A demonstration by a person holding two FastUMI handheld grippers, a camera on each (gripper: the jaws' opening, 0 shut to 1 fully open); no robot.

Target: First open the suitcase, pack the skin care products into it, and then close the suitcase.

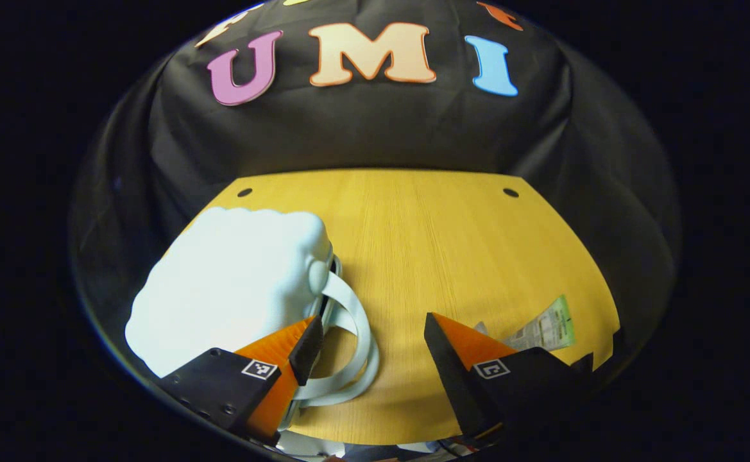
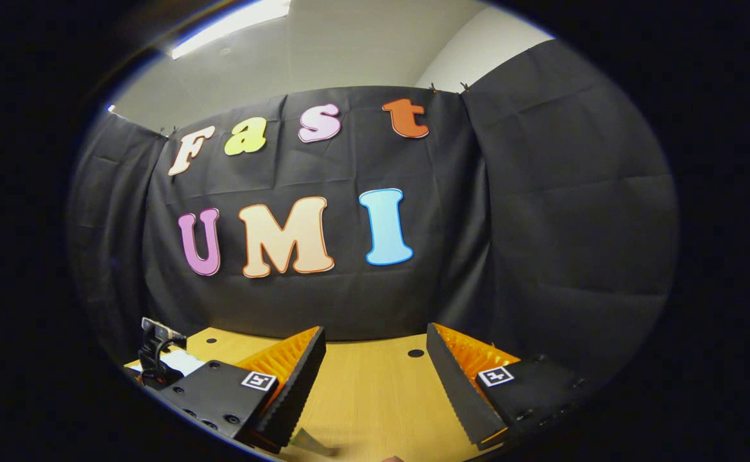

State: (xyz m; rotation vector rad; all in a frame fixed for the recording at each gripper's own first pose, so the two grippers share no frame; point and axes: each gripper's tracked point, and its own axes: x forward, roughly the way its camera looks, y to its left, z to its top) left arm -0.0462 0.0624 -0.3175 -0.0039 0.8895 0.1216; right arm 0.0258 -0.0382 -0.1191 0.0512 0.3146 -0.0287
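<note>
Pale-blue suitcase lies closed on desk – left hand-held gripper spread open at its handle, sachet nearby; right hand-held gripper open, empty

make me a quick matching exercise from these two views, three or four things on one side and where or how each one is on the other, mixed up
Things:
1. pale blue hard-shell suitcase
2. flat green and white skin care sachet
3. left gripper
4. yellow wooden table

Places or states:
A. open, one finger beside the suitcase handle
B. lying flat behind the other finger of the left gripper
C. closed, on the table's left side in the left gripper view
D. two dark round holes near its far edge

Pairs: 1-C, 2-B, 3-A, 4-D
</note>
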